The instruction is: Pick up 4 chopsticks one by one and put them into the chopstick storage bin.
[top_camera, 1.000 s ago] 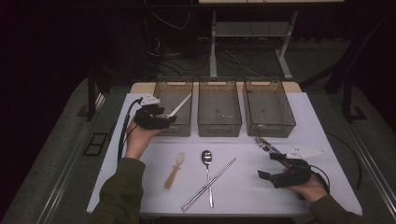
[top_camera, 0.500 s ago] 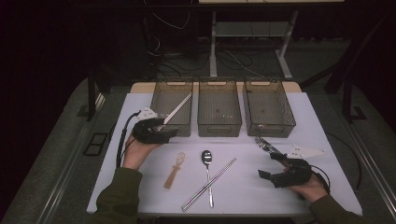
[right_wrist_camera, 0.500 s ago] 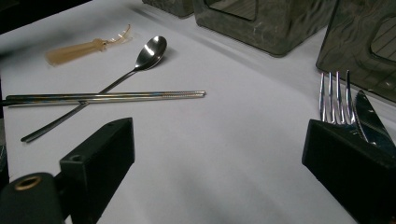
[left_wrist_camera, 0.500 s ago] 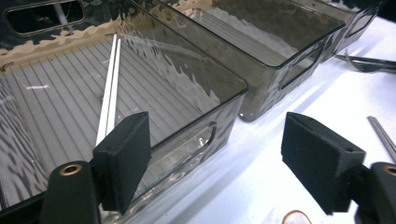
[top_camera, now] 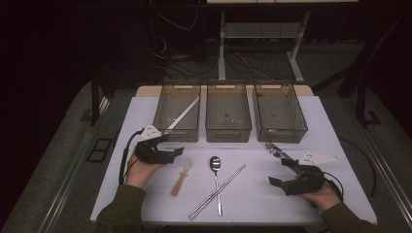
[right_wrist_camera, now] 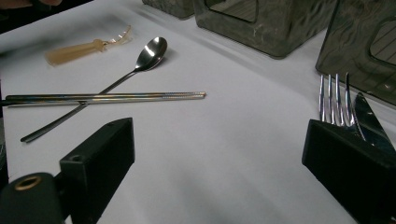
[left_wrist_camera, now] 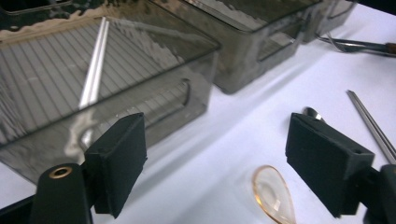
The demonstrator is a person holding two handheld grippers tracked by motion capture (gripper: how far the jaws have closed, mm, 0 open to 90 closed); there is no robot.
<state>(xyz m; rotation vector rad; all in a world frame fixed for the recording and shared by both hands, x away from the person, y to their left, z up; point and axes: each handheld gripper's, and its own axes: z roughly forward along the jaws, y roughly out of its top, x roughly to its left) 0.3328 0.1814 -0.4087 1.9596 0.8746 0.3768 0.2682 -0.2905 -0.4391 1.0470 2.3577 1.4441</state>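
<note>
My left gripper (top_camera: 171,145) hovers open over the white table (top_camera: 335,126), just in front of the left bin (top_camera: 177,133). Its jaws have just been opening, with nothing between them. A pair of pale chopsticks (top_camera: 183,115) leans inside that bin (left_wrist_camera: 140,100), also seen as chopsticks (left_wrist_camera: 93,70) close up. An amber plastic spoon (top_camera: 181,174) lies just beyond the left gripper (left_wrist_camera: 215,135); its bowl (left_wrist_camera: 273,193) sits near the right jaw. My right gripper (top_camera: 281,171) rests open at the front right, empty (right_wrist_camera: 219,140). A fork (right_wrist_camera: 334,100) and knife (right_wrist_camera: 369,116) lie by its right jaw.
A metal spoon (top_camera: 215,170) and a pair of metal chopsticks (top_camera: 218,191) lie crossed at the table's middle front. The middle bin (top_camera: 228,131) and right bin (top_camera: 281,132) stand along the back. A fork (top_camera: 274,149) lies in front of the right bin.
My left gripper has drawn back from the left bin toward me and sunk lower, its jaws wider. The chopsticks stay leaning in that bin. The right hand has kept still.
</note>
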